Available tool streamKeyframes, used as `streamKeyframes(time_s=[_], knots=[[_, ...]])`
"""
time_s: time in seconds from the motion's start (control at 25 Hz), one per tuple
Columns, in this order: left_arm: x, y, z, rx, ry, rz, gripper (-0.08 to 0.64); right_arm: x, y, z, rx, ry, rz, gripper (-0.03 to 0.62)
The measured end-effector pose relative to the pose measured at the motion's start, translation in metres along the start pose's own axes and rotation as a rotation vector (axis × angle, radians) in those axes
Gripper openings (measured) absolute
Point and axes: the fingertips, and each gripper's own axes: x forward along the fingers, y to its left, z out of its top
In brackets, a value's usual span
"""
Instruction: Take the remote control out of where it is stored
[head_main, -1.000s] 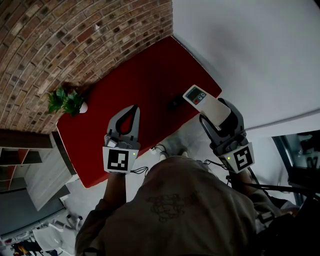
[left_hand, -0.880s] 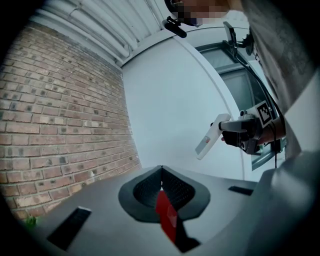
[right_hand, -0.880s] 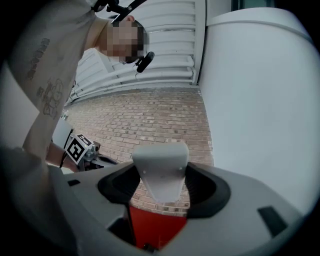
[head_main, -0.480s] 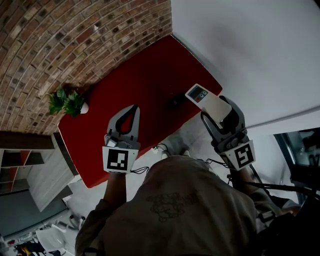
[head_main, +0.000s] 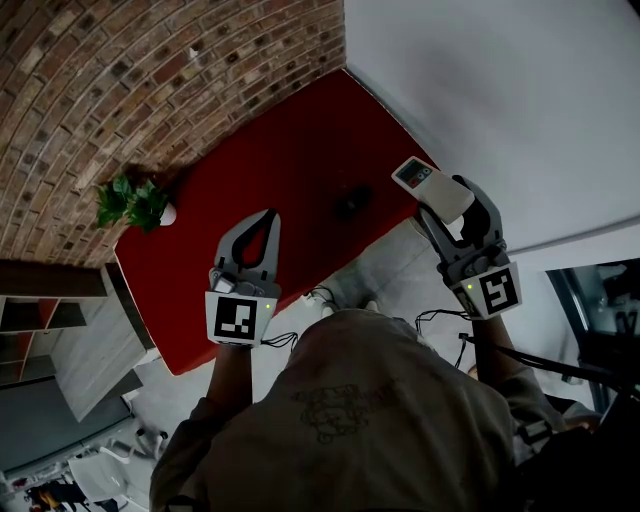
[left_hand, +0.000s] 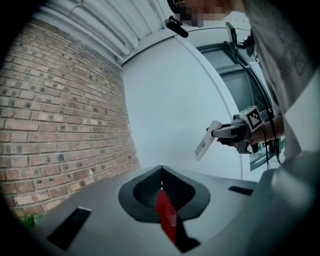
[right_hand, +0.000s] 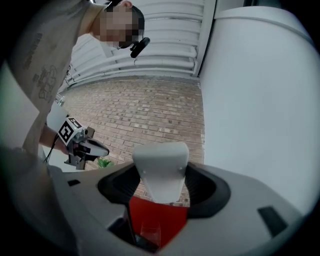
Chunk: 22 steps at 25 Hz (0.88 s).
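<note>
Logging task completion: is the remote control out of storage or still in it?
Out: the right gripper holds the remote control in the air, clear of the red table.

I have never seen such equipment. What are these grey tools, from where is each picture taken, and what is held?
There is no robot: a person holds tongs in each hand. One picture comes from a camera on the person's head, looking down; the other two from cameras on the tongs. Below stands a red table with a plant at its corner. The left tongs are shut and empty. The right tongs grip a white remote in the air.
</note>
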Motion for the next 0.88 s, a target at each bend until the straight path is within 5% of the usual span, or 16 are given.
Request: streamKeyframes(time_s=[0.4, 0.88], knots=[[0.0, 0.003, -0.009, -0.013, 0.009, 0.004, 0.008, 0.032, -0.029, -0.047, -0.165, 0.199, 0.062, 0.291], [0.004, 0.007, -0.027, -0.036, 0.046, 0.022, 0.008, 0.085, -0.068, -0.146, -0.23, 0.459, 0.165, 0.29]])
